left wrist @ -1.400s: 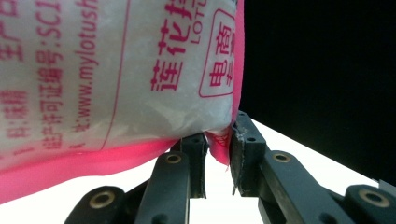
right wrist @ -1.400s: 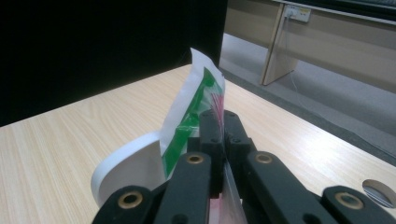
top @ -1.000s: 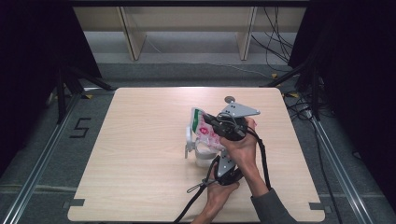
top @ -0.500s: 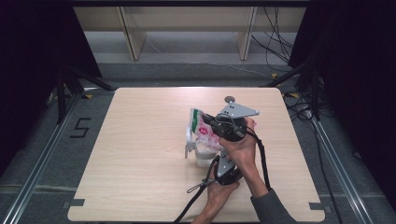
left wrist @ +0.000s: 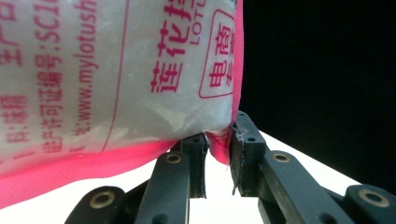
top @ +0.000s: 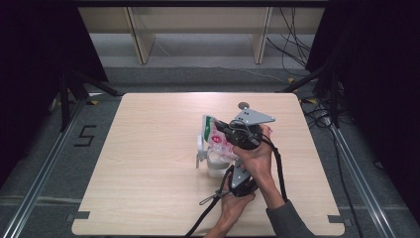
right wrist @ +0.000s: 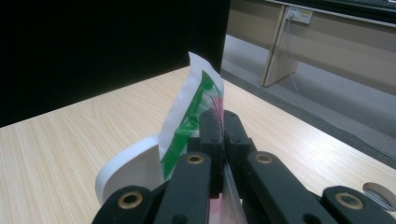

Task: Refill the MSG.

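On the wooden table [top: 148, 163], a little right of its middle, a white cup [top: 214, 167] with a handle on its left side stands under a pink-and-white printed bag [top: 216, 139], which hangs over the cup's mouth. The left tongs [left wrist: 218, 156], reaching up from the near edge, pinch the bag's lower pink seam; in the left gripper view their jaws stand a little apart with the corner of the seam caught between them. Farther right and above, the right tongs [right wrist: 221, 135] are clamped tight on the bag's upper edge, the green-and-white flap [right wrist: 194, 107] standing up past the jaws, with the cup's white rim [right wrist: 126, 168] just below. I judge the bag is lifted and positioned over the cup, with both ends gripped. Whether the top is open, and whether anything has gone into the cup, cannot be told; tipping or emptying seems left to do.
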### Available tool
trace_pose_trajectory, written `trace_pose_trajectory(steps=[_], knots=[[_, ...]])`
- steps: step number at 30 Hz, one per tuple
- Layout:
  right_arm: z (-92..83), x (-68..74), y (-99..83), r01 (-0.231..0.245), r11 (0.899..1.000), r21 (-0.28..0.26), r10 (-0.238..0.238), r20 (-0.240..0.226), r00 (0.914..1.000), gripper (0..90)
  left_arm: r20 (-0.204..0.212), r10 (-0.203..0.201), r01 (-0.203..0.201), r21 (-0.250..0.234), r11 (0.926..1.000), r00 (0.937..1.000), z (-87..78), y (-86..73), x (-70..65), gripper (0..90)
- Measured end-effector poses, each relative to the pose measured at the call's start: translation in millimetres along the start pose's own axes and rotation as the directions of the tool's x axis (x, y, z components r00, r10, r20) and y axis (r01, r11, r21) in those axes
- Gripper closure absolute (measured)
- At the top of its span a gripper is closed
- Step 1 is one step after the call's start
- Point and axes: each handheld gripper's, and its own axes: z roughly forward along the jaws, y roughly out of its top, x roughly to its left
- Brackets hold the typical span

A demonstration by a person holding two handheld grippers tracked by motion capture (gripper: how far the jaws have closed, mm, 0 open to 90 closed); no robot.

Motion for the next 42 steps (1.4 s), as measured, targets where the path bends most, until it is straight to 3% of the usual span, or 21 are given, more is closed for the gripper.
trace_pose_trajectory(steps=[12, 14, 15, 21, 23, 33, 37, 40, 42], knots=[[0.4, -0.3, 0.1, 0.000, 1.000, 0.001, 0.000, -0.005, 1.0000, 90.0, 0.010, -0.003, 0.003, -0.018, 0.9998, 0.9999, 1.4, -0.9, -0.3, 77.1], [1.0, -0.9, -0.1, 0.008, 1.000, -0.014, -0.008, 0.011, 0.9999, 90.0, 0.009, -0.002, 0.002, -0.017, 0.9999, 1.0000, 1.1, -0.9, -0.5, 77.1], [0.1, 0.0, 0.2, -0.004, 1.000, 0.002, 0.004, -0.003, 1.0000, 90.0, 0.010, -0.003, 0.003, -0.018, 0.9998, 0.9999, 1.2, -0.8, -0.4, 77.1], [-0.3, -0.6, 1.2, 0.017, 1.000, -0.001, -0.017, 0.000, 0.9999, 90.0, 0.009, -0.001, 0.001, -0.022, 0.9998, 1.0000, 0.8, -0.4, -0.3, 77.2], [-0.8, 1.1, 1.3, -0.008, 1.000, 0.005, 0.008, -0.005, 1.0000, 90.0, 0.010, -0.002, 0.002, -0.022, 0.9997, 0.9999, 0.9, -0.4, -0.1, 77.2], [0.6, 0.9, 1.3, 0.003, 1.000, -0.014, -0.003, 0.006, 1.0000, 90.0, 0.009, -0.001, 0.002, -0.023, 0.9997, 1.0000, 0.5, -0.4, -0.1, 77.2], [-0.3, 1.7, 1.6, -0.011, 1.000, -0.004, 0.011, -0.007, 0.9999, 90.0, 0.010, -0.003, 0.004, -0.029, 0.9996, 0.9999, 0.7, -0.2, -0.2, 77.2], [0.4, 0.1, 2.3, 0.004, 1.000, -0.013, -0.005, -0.026, 0.9996, 90.0, 0.010, -0.005, 0.005, -0.033, 0.9994, 0.9999, 0.8, -0.2, -0.2, 77.2], [-1.2, 1.6, 2.5, -0.013, 1.000, 0.000, 0.013, -0.011, 0.9998, 90.0, 0.008, -0.003, 0.003, -0.030, 0.9996, 1.0000, 0.1, 0.1, -0.4, 77.2]])
